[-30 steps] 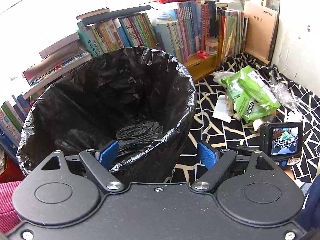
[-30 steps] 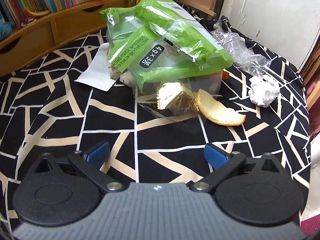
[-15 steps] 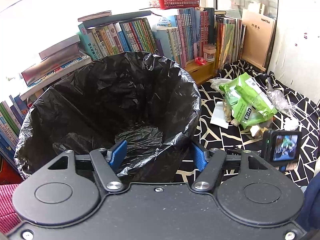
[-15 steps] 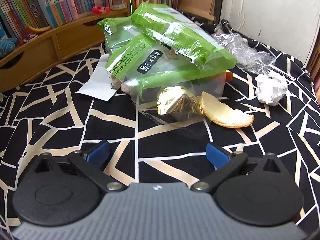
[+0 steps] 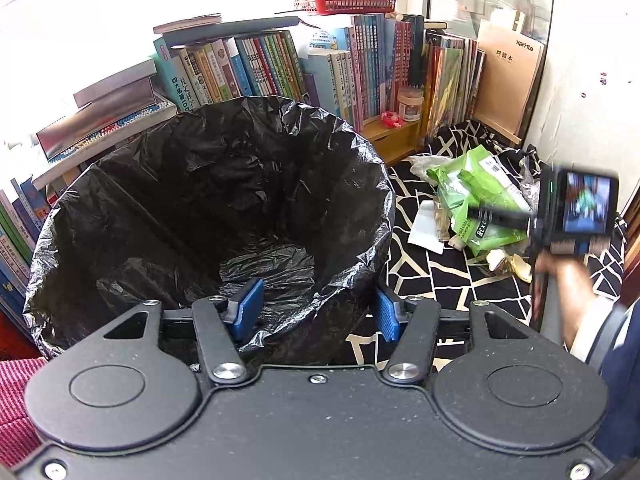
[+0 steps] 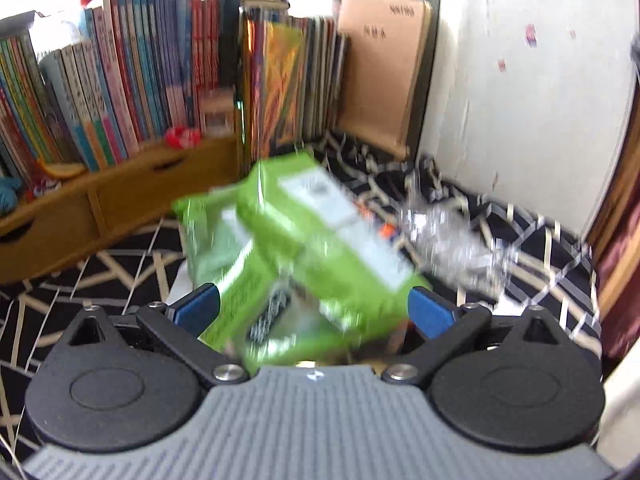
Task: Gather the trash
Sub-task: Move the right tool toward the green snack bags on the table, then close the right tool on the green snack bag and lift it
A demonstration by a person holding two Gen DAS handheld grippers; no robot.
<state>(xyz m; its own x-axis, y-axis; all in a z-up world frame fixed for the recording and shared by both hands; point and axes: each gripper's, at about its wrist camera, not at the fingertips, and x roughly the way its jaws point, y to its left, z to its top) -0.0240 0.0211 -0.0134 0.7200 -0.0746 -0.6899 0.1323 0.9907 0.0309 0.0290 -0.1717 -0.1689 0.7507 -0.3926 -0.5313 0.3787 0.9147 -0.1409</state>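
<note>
The left gripper (image 5: pixel 316 312) is closing, its blue pads straddling the near rim of the black-lined trash bin (image 5: pixel 168 200) without pressing yet. The right gripper (image 6: pixel 314 310) hangs spread wide above green snack wrappers (image 6: pixel 304 248) on the patterned cloth (image 6: pixel 532 248).

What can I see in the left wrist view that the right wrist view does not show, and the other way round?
Only the left wrist view shows the black trash bag, its near rim between the closing fingers of the left gripper, and the right gripper's camera screen. Only the right wrist view shows the right gripper with fingers apart. Both show the green wrappers and the bookshelf.
</note>
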